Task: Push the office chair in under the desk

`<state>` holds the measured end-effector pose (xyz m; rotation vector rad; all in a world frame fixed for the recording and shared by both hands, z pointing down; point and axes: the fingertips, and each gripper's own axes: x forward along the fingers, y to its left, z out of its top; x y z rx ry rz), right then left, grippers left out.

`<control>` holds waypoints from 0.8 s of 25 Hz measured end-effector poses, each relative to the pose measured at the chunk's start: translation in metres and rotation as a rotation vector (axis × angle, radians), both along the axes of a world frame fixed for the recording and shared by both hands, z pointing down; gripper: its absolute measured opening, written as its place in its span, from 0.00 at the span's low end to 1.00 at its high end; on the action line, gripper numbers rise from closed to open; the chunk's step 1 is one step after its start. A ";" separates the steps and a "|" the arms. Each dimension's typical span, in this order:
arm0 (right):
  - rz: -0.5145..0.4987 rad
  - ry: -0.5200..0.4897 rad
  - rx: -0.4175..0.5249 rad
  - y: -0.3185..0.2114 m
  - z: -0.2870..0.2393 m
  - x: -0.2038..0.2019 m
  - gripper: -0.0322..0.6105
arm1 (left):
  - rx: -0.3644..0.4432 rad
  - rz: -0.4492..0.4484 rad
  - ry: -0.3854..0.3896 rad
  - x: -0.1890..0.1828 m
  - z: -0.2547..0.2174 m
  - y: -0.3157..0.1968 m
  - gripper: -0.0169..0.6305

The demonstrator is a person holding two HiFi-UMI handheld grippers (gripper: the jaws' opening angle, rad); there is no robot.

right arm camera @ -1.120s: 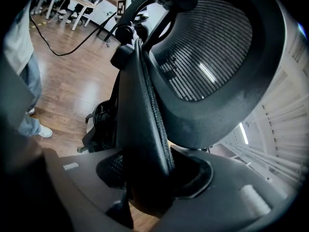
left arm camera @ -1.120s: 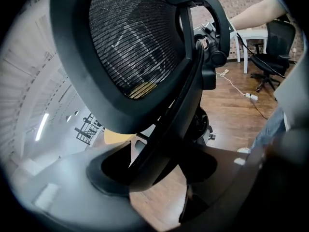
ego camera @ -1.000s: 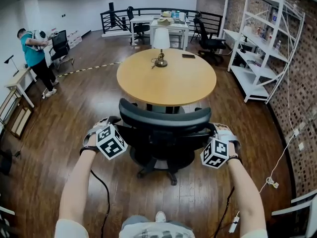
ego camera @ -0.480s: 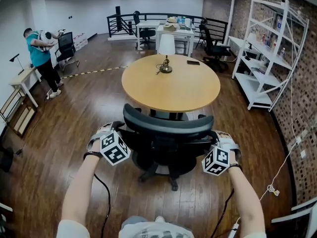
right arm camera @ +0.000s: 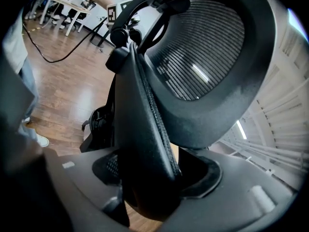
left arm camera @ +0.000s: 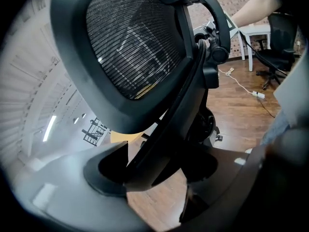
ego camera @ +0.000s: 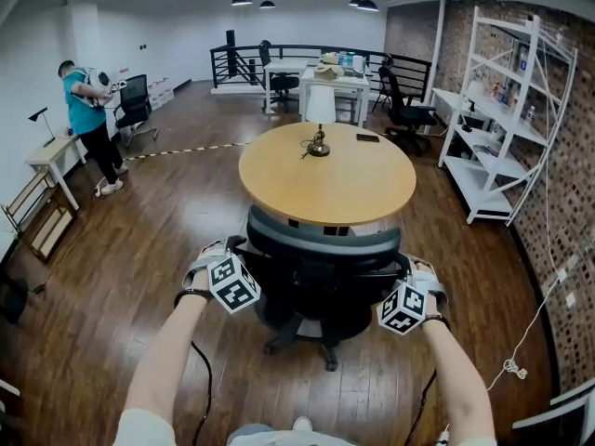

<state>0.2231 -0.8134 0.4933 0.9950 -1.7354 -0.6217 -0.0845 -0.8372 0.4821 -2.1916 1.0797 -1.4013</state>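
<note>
Dark plank flooring spread around a round wooden table carrying a lamp and a small dark flat thing. At the table's near edge stood the office chair, seat tucked beneath the tabletop. Its upright backrest faced the person, and its curved top ran left to right. The left gripper was clamped on the left edge of the backrest. The right gripper had just been opening its jaws. They stood loose around the right edge, which remained between them. White shelving along the brick wall held small items too tiny to identify. A person stood far left.
</note>
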 end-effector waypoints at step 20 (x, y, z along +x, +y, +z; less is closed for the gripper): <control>0.093 -0.172 0.071 0.091 -0.042 -0.023 0.46 | 0.164 -0.070 0.265 -0.009 -0.042 0.071 0.37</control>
